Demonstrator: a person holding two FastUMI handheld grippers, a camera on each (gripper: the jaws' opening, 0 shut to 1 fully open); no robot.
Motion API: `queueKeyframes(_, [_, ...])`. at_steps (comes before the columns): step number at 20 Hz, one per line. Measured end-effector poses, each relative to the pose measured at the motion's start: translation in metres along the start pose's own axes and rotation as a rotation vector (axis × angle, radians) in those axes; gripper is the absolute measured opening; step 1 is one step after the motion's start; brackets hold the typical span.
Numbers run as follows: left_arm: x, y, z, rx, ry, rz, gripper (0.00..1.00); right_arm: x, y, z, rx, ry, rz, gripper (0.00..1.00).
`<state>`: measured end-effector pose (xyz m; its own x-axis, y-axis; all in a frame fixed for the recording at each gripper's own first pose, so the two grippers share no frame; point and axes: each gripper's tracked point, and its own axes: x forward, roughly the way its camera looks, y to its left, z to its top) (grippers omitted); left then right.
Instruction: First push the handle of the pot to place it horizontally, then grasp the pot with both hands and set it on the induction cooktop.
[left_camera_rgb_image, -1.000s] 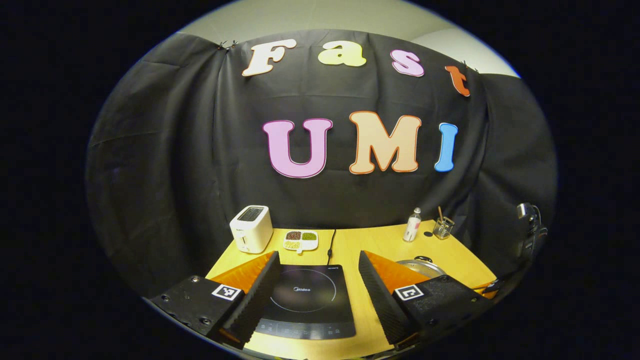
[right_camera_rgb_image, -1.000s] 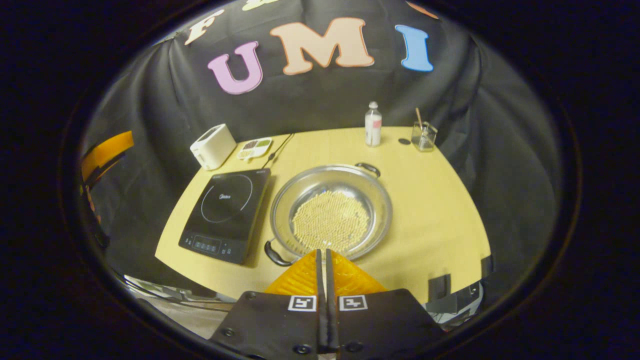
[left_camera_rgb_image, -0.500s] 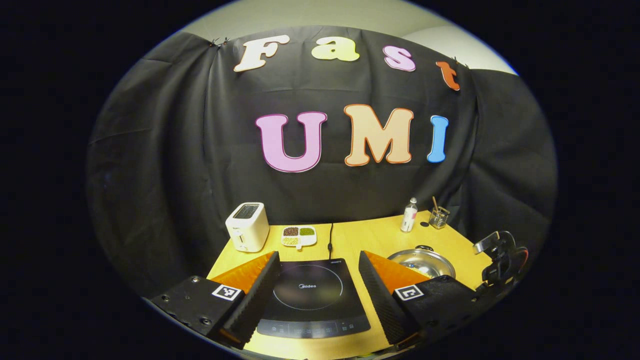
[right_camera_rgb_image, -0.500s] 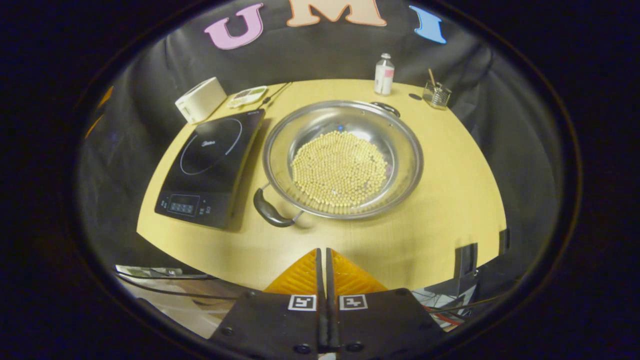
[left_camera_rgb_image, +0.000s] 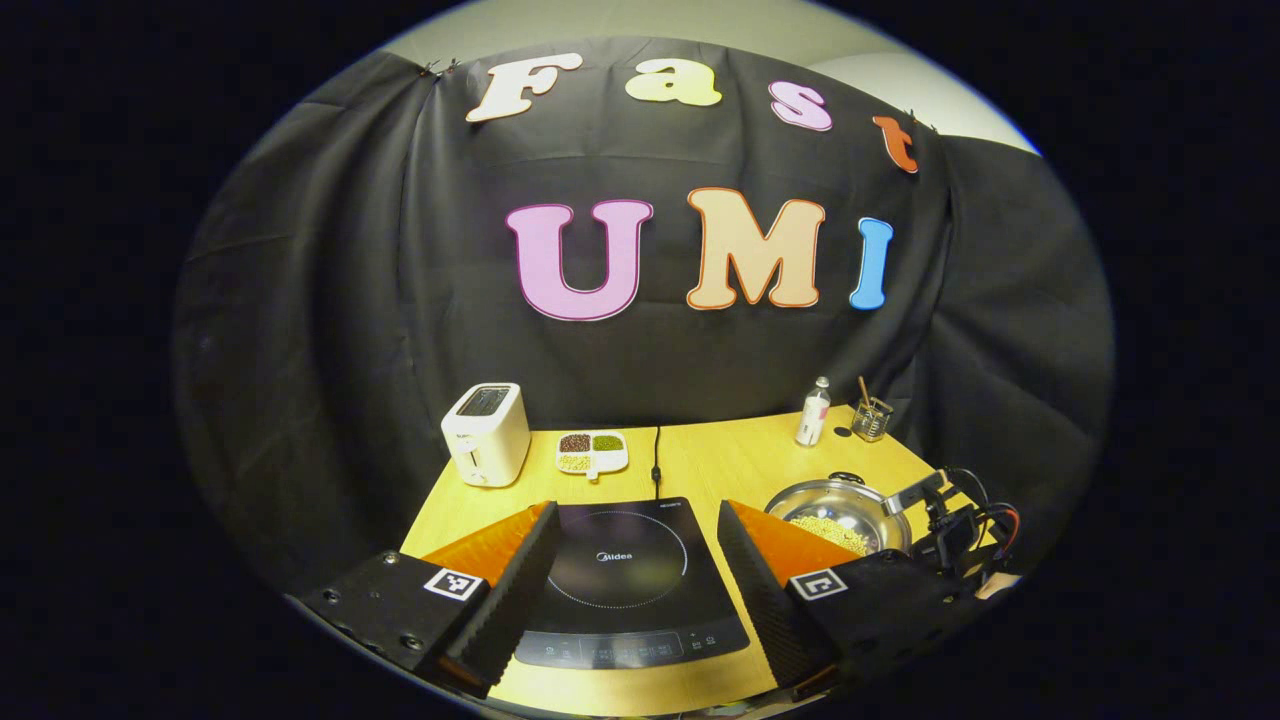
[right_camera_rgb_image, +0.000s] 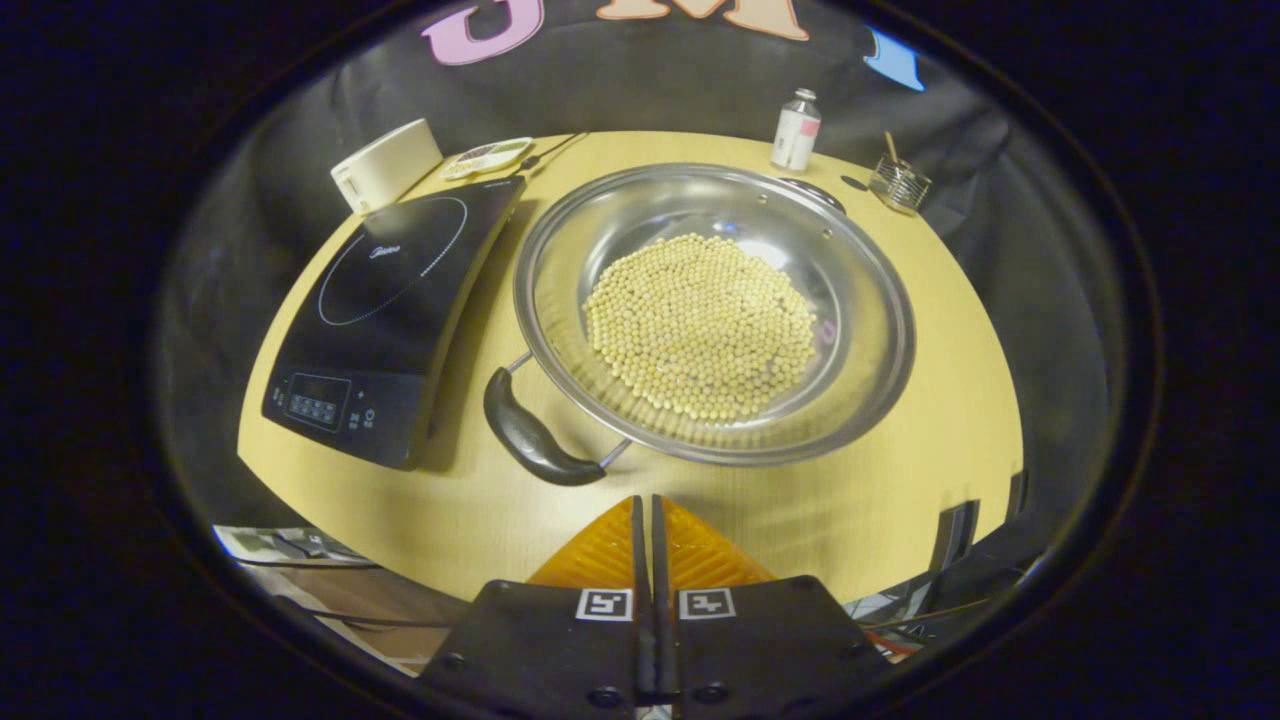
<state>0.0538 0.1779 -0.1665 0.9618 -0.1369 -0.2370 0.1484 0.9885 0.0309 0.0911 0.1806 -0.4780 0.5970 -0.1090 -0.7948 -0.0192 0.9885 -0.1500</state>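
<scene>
Nothing done yet: the pot (right_camera_rgb_image: 715, 310) sits mid-frame beside the cooktop (right_camera_rgb_image: 385, 310), handle (right_camera_rgb_image: 530, 440) still askew, right gripper (right_camera_rgb_image: 646, 520) clenched empty below, left gripper (left_camera_rgb_image: 632, 540) spread wide.

The wide round pot of polished steel (right_camera_rgb_image: 715, 310) is glossy and mirror-like on its inner wall; its curved black handle (right_camera_rgb_image: 530, 440) at about 8 o'clock looks like smooth, slightly shiny plastic. The black flat induction cooktop (right_camera_rgb_image: 385, 300) has a glassy, reflecting top. The light yellow table (right_camera_rgb_image: 940, 400) shows a fine wood grain with a matt finish. The white box-shaped toaster (left_camera_rgb_image: 486, 434) looks like smooth plastic. The black booth wall (left_camera_rgb_image: 330, 330) is matt, wrinkled cloth.
</scene>
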Motion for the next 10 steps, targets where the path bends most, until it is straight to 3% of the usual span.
queueKeyframes(10, [0.003, 0.022, -0.017, -0.03, 0.031, 0.017, 0.96, 0.014, 0.018, 0.01, -0.084, 0.037, -0.023, 0.03])
